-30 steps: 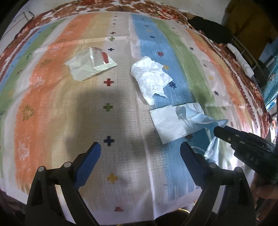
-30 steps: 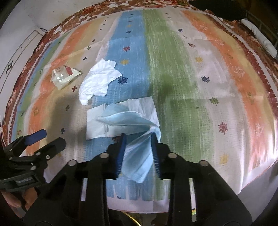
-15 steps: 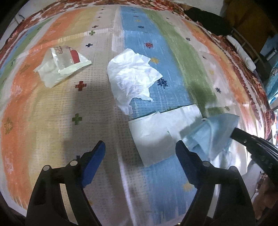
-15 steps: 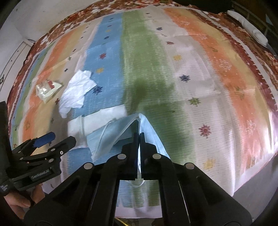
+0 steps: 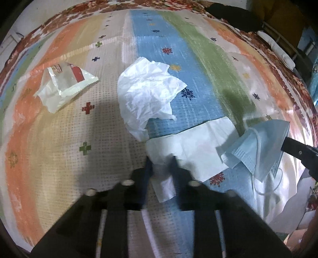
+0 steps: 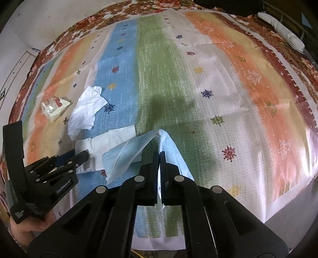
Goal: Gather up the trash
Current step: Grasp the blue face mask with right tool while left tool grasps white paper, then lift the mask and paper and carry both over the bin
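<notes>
My right gripper is shut on a light blue face mask and holds it lifted above the striped bedspread; the mask also shows in the left wrist view. My left gripper has closed on the near edge of a flat white napkin, also seen in the right wrist view. A crumpled white tissue lies just beyond it. A clear plastic wrapper with a red label lies at the left.
The colourful striped bedspread covers the whole surface. Its near edge drops off at the right. A dark cloth and a white roll lie at the far right edge.
My left gripper moved forward and closed on the white napkin's near edge. My right gripper stayed shut on the mask and lifted it further off the napkin.
</notes>
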Tool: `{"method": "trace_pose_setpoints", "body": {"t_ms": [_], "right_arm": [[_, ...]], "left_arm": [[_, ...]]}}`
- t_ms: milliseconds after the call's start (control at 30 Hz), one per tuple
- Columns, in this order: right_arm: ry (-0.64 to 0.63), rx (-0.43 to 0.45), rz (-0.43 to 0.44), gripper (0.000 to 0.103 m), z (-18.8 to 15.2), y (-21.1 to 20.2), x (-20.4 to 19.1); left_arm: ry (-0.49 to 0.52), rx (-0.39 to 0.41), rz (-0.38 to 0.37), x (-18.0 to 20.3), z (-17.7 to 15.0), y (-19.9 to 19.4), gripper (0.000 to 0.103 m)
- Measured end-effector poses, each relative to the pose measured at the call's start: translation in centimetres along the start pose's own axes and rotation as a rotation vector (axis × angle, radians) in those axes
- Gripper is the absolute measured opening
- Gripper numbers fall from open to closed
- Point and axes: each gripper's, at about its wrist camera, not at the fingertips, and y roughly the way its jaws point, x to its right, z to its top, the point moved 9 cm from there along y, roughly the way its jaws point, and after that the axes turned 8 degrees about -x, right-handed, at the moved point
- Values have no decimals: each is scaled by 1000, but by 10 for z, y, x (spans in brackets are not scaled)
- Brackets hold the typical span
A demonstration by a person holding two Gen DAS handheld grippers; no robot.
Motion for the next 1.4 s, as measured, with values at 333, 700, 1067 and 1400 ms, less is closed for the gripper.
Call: {"method": "trace_pose_setpoints", "body": {"t_ms": [333,700,1067,1400], "right_arm": [[-19,38,33,1,4,-20,-12],[-44,100,58,1,-3,-58,-17],[-115,158,84,1,-19,-93,-46],[-148,193,87,1,-38,-115,-58]], "left_arm": [[-87,20,-85,-13,-6,-46,4],[-70,62,-116,-2,-23,-101,4],[-57,165,-167,3,-39,-164,4],[-54,250,-242,1,-71,-214,4]]}}
